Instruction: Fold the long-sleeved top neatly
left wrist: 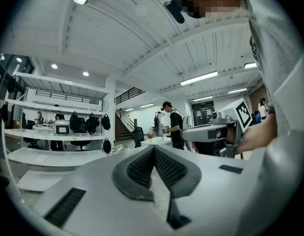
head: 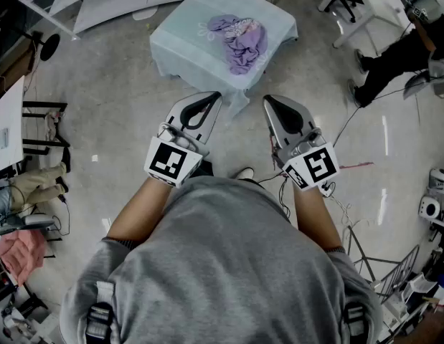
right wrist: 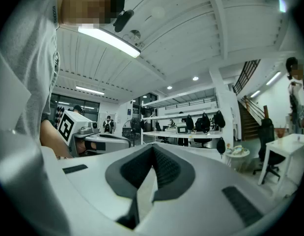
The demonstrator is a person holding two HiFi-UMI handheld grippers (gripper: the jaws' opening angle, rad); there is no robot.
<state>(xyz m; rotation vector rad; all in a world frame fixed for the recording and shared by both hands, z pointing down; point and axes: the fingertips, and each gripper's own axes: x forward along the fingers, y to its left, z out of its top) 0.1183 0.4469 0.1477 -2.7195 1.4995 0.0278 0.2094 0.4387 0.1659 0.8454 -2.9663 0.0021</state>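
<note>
Looking steeply down from head height, the view shows a wide, pale, polished floor (head: 114, 113) in a workshop-like room. A person in a grey sweatshirt (head: 222, 271) fills the lower half of the head view, both forearms held out in front.

Ahead of the person stands a small desk (head: 182, 45) draped in a light blue-green cloth. On its far right part lies the long-sleeved top (head: 241, 40), lilac and crumpled into a loose heap, with neither sleeve clearly laid out.

The left gripper (head: 213, 96) and the right gripper (head: 269, 100) are held level, side by side, pointing toward the desk but well apart from it and above the floor. Each carries a cube with black-and-white markers near the hand. In each gripper view the dark ribbed fingers (left wrist: 169, 167) meet at the tip with nothing between them, so both grippers are closed and empty. Folding has not started.

Likely risks from here:
- A pinch into the bunched heap may catch several layers and drag the whole bundle instead of spreading it.
- The desk cloth may be caught together with the top and pulled askew.
- The top sits near the desk's edge, so a sideways tug could send it onto the floor.
</note>
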